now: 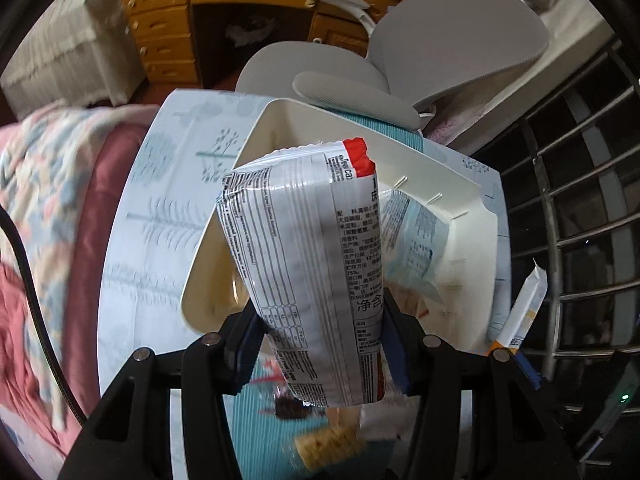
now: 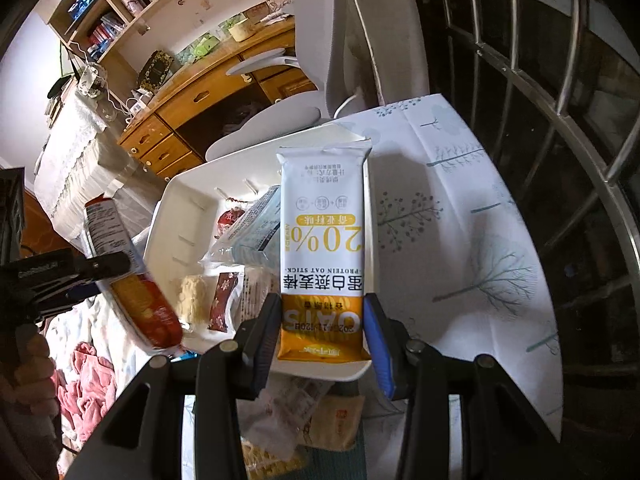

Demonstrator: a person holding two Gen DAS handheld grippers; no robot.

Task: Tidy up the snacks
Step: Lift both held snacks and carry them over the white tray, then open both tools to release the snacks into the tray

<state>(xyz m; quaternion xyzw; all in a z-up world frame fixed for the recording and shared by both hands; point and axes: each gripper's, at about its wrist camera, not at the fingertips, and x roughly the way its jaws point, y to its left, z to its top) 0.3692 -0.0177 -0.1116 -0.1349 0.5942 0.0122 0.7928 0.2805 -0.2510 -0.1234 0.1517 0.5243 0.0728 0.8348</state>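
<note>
Left tongs (image 1: 320, 340): clamped on a silver snack bag (image 1: 308, 256), held upright above the white bin (image 1: 468, 200) at 12 o'clock.
White bin: on the tree-print desk (image 2: 460, 220), holding several packets.
Right tongs (image 2: 322, 336): nearly closed, gripping an oat stick packet (image 2: 326, 248) over the bin's 3 o'clock rim.

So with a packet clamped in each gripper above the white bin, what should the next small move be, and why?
Probably lower the right gripper and release its oat stick into the white bin: the stick already hangs over the bin's near edge, beside the snacks inside.
</note>
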